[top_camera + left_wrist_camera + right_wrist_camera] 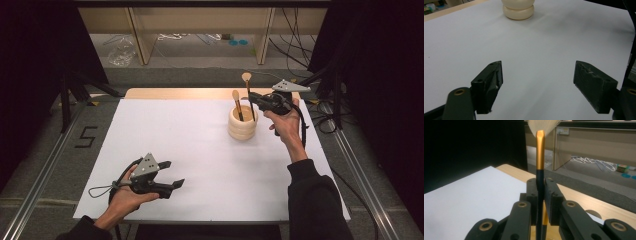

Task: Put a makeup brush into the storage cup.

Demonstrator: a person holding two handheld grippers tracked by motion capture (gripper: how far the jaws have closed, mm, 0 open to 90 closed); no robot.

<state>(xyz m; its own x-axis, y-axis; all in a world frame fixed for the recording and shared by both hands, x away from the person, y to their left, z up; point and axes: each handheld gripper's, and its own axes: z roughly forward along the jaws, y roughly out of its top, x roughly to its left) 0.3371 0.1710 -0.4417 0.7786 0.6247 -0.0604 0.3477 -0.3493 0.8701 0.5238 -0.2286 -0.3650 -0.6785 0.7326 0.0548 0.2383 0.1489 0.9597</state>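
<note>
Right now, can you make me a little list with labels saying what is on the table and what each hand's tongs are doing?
surface: white table top
holder: cream ribbed round holder, upright
in holder: gold-and-black makeup brush
right tongs: shut on second black-handled brush with fan-shaped bristles, handle upright above the holder
left tongs: open, nothing between them, near the front edge

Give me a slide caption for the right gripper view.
Right claw shut on a makeup brush, bristles up, above the white table.
</note>
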